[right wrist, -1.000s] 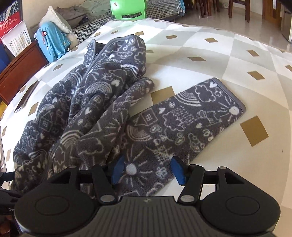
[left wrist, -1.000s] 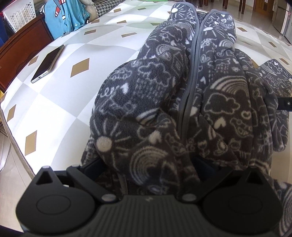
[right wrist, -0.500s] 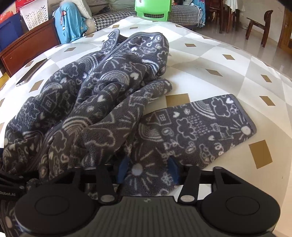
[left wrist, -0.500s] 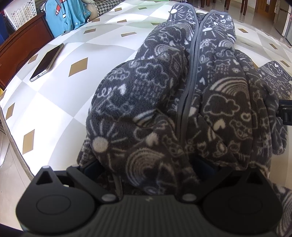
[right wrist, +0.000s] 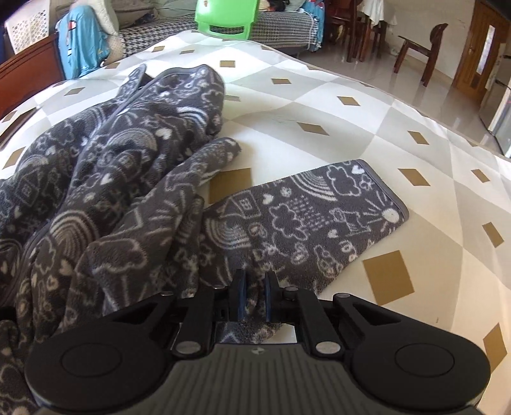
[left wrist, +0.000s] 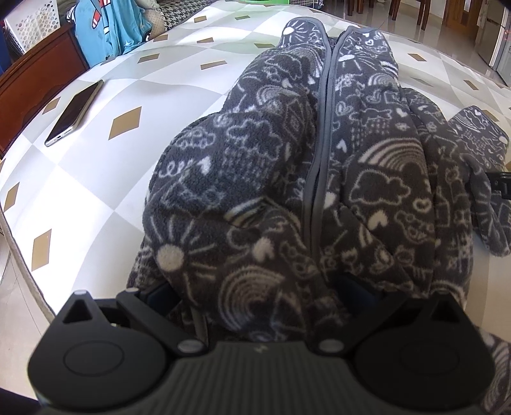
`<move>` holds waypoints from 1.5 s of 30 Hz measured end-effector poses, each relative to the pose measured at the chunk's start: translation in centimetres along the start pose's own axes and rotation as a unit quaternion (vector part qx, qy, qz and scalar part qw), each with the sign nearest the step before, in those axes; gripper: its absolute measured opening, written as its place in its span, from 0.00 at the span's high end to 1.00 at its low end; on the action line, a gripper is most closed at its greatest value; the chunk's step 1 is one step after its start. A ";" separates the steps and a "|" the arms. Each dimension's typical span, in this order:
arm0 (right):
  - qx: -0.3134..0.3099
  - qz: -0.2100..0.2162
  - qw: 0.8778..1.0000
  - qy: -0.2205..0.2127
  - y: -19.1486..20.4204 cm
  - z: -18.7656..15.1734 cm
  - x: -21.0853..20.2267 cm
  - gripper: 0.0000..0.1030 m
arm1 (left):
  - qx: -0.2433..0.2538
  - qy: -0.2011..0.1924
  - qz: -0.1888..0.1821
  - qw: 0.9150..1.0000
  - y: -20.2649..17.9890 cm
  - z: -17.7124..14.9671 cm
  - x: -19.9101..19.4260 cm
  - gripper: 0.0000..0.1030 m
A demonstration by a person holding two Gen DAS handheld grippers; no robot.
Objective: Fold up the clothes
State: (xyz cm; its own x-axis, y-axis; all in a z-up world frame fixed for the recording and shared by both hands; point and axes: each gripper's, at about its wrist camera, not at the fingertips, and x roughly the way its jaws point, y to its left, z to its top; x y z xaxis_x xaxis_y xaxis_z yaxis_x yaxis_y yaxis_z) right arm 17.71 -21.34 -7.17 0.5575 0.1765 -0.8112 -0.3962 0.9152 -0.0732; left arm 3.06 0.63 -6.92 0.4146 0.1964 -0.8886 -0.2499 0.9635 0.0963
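The right gripper has its jaws drawn narrow, pinching a fold of the grey fleece jacket between the two blue pads. Ahead of those jaws and slightly to the right, one sleeve lies flat on the desk, its bound cuff at the far end, well beyond the jaws. To the left of the jaws the rest of the jacket is bunched in a rumpled heap, with a second sleeve end draped over it and pointing away from the jaws. The left gripper sits under the near edge of the jacket; the cloth spills over both fingers, and its jaws stand wide, one dark pad showing at each side of the bundle of cloth between them. Straight ahead of these jaws the zip line runs away up the middle of the jacket. Well to the left of the jaws, apart from the jacket, a phone lies flat on the patterned desk. At the right edge of the left wrist view, a small black piece of the other gripper shows just beside the cloth. Beyond the desk's far left corner hangs a blue garment, and a green plastic chair stands past the far edge.
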 end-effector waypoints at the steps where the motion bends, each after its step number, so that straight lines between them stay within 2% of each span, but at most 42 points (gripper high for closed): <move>1: 0.008 -0.009 1.000 0.000 -0.7 -0.1 0.0 0.93 | 0.001 -0.001 -0.002 1.000 -0.3 0.0 -0.1 0.00; 8: 0.063 -0.072 0.995 0.001 -5.4 -0.4 -0.2 0.93 | 0.007 -0.003 -0.011 1.000 -2.0 -0.3 -0.5 0.00; 15: 0.124 -0.132 0.983 0.002 -10.4 -0.9 -0.5 0.91 | 0.017 -0.002 -0.022 1.000 -4.0 -0.6 -0.7 0.00; 21: 0.164 -0.144 0.976 0.002 -12.8 -2.0 -1.7 0.89 | 0.027 0.000 -0.035 0.999 -5.6 -0.6 -0.5 0.00; 25: 0.182 -0.118 0.976 -0.010 -12.9 -1.7 -2.4 0.79 | 0.031 -0.002 -0.032 0.999 -6.3 -0.7 -0.4 0.00; 30: 0.178 -0.059 0.980 -0.063 -11.6 0.1 -3.3 0.63 | 0.031 -0.004 -0.031 0.999 -6.9 -0.8 -0.4 0.00; 34: 0.180 0.022 0.981 -0.068 -10.0 1.1 -2.8 0.56 | 0.032 -0.005 -0.032 0.999 -6.5 -0.5 0.1 0.00; 38: 0.151 0.034 0.986 -0.065 -8.2 1.7 -1.7 0.51 | 0.032 -0.006 -0.033 0.999 -6.7 -0.3 0.2 0.00; 45: 0.134 0.022 0.990 -0.041 -6.6 1.9 0.6 0.50 | 0.033 -0.006 -0.037 0.999 -7.1 -0.3 0.4 0.00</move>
State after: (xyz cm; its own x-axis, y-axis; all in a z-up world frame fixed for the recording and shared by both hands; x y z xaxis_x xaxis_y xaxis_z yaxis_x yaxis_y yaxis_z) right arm 22.05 -26.55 -6.10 0.6049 0.2376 -0.7601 -0.2197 0.9672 0.1275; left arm 4.70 -6.15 -8.07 0.4405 0.1265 -0.8888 -0.1604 0.9852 0.0607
